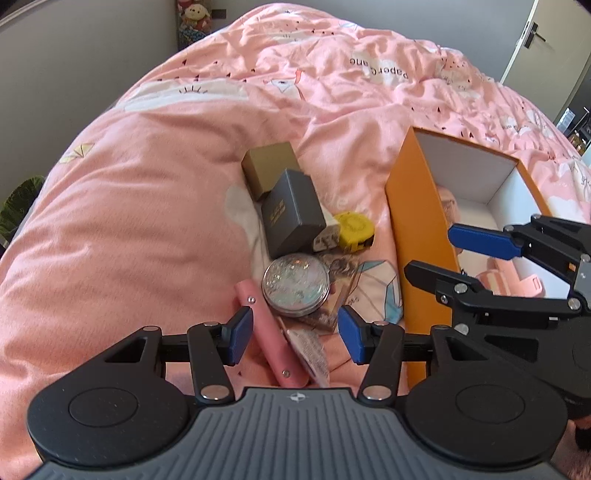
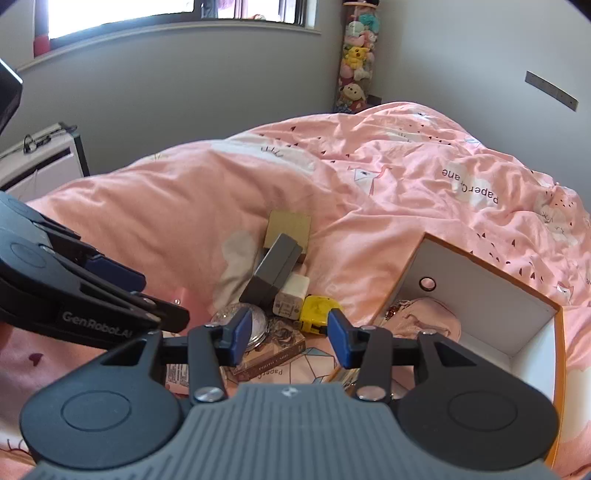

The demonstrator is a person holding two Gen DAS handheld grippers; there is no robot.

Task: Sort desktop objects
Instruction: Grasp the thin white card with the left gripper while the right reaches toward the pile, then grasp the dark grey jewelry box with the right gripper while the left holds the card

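Small objects lie piled on a pink duvet: a gold box (image 1: 271,168), a grey box (image 1: 293,212), a white charger (image 1: 327,236), a yellow tape measure (image 1: 356,230), a round glittery tin (image 1: 295,284), a pink flat case (image 1: 269,332) and a card pack (image 2: 271,360). An orange box (image 1: 417,221) with a white inside stands open to their right and holds pink items (image 1: 513,278). My left gripper (image 1: 295,336) is open and empty, just above the pink case and the tin. My right gripper (image 2: 288,334) is open and empty, near the pile and the orange box (image 2: 480,295).
The pink duvet (image 1: 129,221) covers the whole bed, with folds behind the pile. Grey walls, a window sill (image 2: 166,33) and a tube of plush toys (image 2: 356,55) stand beyond the bed. A door (image 1: 546,44) is at far right.
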